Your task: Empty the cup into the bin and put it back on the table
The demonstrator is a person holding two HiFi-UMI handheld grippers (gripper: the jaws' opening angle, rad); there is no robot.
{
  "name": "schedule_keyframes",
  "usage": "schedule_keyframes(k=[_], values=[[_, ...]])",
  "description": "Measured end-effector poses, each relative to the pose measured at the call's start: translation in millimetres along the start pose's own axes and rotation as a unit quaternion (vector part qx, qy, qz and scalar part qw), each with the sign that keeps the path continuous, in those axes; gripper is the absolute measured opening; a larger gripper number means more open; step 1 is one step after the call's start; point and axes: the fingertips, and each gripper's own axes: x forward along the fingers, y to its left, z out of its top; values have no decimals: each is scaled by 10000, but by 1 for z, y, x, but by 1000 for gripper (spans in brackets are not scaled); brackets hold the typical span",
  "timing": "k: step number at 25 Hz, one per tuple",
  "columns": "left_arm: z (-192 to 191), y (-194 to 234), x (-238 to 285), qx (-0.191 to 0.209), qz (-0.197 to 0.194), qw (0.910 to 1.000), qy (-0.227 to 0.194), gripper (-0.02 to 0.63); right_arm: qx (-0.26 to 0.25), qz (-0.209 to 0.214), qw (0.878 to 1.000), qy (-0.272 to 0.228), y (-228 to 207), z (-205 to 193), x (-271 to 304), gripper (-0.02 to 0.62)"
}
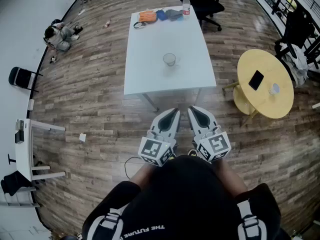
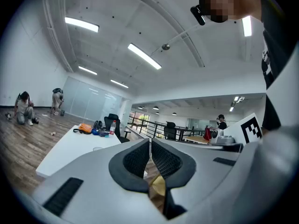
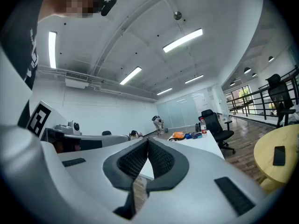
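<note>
The cup (image 1: pixel 169 59) stands upright near the middle of the white desk (image 1: pixel 145 76), at 12 o'clock from the two grippers and well apart from them. The left gripper (image 1: pixel 171 117) and the right gripper (image 1: pixel 197 116) are held side by side close to the body. Each has its jaws pressed together with nothing between them; both gripper views show the pads meeting.

The step in hand, as I judge it, is the approach to the cup. To do it well, one gripper should spread its jaws before it arrives, go in level from the near side, and close gently on the cup's wall below the rim. The cup looks thin and clear, so it may tip or slip. No view shows a bin, so it must be found first.

The near edge of the desk lies between the grippers and the cup, and the cup is far from every edge. The bottle (image 1: pixel 186 5) and the orange bag (image 1: pixel 147 16) lie at the far end, away from the path. A round yellow desk (image 1: pixel 280 101) stands at 2 o'clock; toward 9 o'clock the floor gives open room.
</note>
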Motion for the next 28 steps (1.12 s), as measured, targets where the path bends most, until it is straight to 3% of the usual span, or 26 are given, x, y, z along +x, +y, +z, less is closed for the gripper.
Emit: schedule_keyframes(k=[6, 20, 28], values=[[-4, -6, -6, -135, -216, 9997, 22, 34, -21, -123, 9999, 12, 7, -3, -7, 16], [-1, 7, -34, -170, -245, 9996, -21, 34, 146, -100, 9998, -2, 36, -8, 2, 17], [1, 37, -56, -195, -203, 9996, -29, 34, -19, -19, 9998, 196, 66, -24, 25, 17]])
